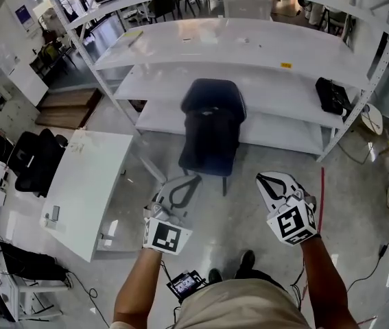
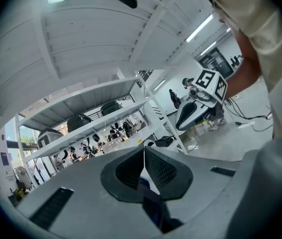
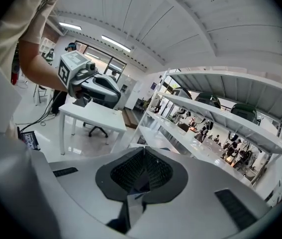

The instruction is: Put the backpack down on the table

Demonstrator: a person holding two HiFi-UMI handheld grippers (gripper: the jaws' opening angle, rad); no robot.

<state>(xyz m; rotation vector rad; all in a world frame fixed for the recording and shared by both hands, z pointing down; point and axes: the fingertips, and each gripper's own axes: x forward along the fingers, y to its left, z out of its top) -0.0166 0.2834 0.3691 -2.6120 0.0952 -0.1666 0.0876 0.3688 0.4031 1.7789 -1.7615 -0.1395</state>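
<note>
Shorts (image 1: 249, 307) fill the bottom edge: person standing, looking down.

Far left, a black chair (image 1: 33, 160) sits behind the white table (image 1: 91, 163). Table is the drop spot. Its top is mostly bare, with one small item near the near edge, can't tell what.

Left gripper (image 1: 193, 179) is held out roughly level ahead of the body, jaws pressed together with nothing between them. Its own view agrees: pads (image 2: 163, 171) meet at a thin seam. Empty because nothing is picked up yet, I judge.

Backpack (image 1: 211, 125), dark blue, stands upright against the lower shelves of the rack (image 1: 201, 50). It's straight ahead, between the lines of the two grippers but well apart from both. Can't tell if it rests on the floor or on the lowest shelf edge. It's well apart from the table too, so the task looks barely begun: fetch first, then carry left.

Right gripper (image 1: 264, 178) mirrors the left, tipped a bit downward, jaws closed tight on nothing. Its own view shows the same. Both are held side by side, likely readied for a two-handed grab at the pack. Jaws need to open before that.

Far right, a black bag (image 1: 331, 94) lies on a middle shelf. Not the task item, easy to confuse.

Risk: the soft pack may sag or tip if gripped at one point only.
</note>
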